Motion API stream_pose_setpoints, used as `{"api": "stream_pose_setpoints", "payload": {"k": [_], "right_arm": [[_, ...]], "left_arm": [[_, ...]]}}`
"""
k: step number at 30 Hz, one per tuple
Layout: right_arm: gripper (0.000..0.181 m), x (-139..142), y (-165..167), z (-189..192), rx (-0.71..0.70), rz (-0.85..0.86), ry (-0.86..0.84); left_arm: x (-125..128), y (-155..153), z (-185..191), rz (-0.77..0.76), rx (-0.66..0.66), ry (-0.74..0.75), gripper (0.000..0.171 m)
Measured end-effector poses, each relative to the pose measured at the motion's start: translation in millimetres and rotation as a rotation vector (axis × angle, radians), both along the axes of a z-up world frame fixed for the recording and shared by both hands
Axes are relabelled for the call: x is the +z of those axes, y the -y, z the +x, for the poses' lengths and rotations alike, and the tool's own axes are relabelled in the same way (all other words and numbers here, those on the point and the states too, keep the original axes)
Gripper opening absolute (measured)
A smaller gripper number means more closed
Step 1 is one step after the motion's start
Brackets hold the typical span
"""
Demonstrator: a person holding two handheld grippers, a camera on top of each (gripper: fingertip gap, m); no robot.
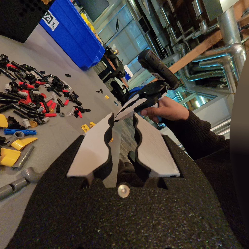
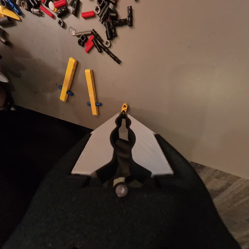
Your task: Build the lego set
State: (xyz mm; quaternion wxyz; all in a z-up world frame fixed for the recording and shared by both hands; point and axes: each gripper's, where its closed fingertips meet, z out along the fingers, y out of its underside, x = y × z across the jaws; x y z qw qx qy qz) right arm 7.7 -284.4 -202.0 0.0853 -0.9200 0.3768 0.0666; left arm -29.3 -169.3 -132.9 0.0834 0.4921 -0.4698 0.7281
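My right gripper (image 2: 123, 114) is shut on a small yellow connector piece (image 2: 124, 107) with a black pin, held just above the grey table (image 2: 175, 67). Two long yellow beams (image 2: 68, 79) (image 2: 91, 91), each with a blue pin through it, lie to its left. My left gripper (image 1: 123, 115) is open and empty, tilted over the table edge. The right gripper (image 1: 116, 119) also shows in the left wrist view, held by a hand (image 1: 165, 110), its tip close by my left fingers (image 1: 97, 136).
A pile of black, red, grey and yellow building parts (image 1: 33, 97) covers the table's left; it also shows in the right wrist view (image 2: 105, 20). A blue bin (image 1: 71, 33) and a black crate (image 1: 17, 17) stand at the far side. A dark sleeve (image 1: 199, 136) is at right. The tips of one gripper are about 15 cm away from the tips of the other.
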Motion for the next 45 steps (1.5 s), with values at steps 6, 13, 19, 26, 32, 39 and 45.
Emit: {"api": "stream_pose_setpoints", "payload": {"k": [6, 13, 19, 26, 32, 39, 45], "right_arm": [[0.004, -0.3, 1.8, -1.3, -0.026, -0.002, 0.014], [0.004, -0.9, 1.7, 0.8, -0.063, -0.008, 0.025], [0.004, -1.4, 2.3, 1.3, -0.055, -0.025, 0.035], [0.004, -1.7, 2.6, 1.3, -0.024, -0.053, 0.076], [0.005, -2.0, 2.4, 2.2, 0.032, -0.095, 0.132], [0.005, -2.0, 2.7, 1.7, 0.064, -0.115, 0.164], [0.004, 0.4, -6.8, -2.6, 0.158, 0.026, 0.186]], "left_arm": [[0.3, -0.4, 0.0, -0.004, 0.000, 0.000, 0.027], [-1.0, -0.6, 0.7, 0.002, 0.006, -0.008, 0.027], [-1.0, -0.9, 0.8, 0.002, 0.008, -0.009, 0.027], [-0.7, -1.0, 0.7, 0.001, 0.009, -0.007, 0.027], [-0.6, -0.8, 0.5, 0.006, 0.012, -0.004, 0.027], [-0.6, -1.1, 0.8, 0.004, 0.014, -0.006, 0.027], [1.6, -0.2, -0.6, 0.007, 0.010, 0.013, 0.027]]}}
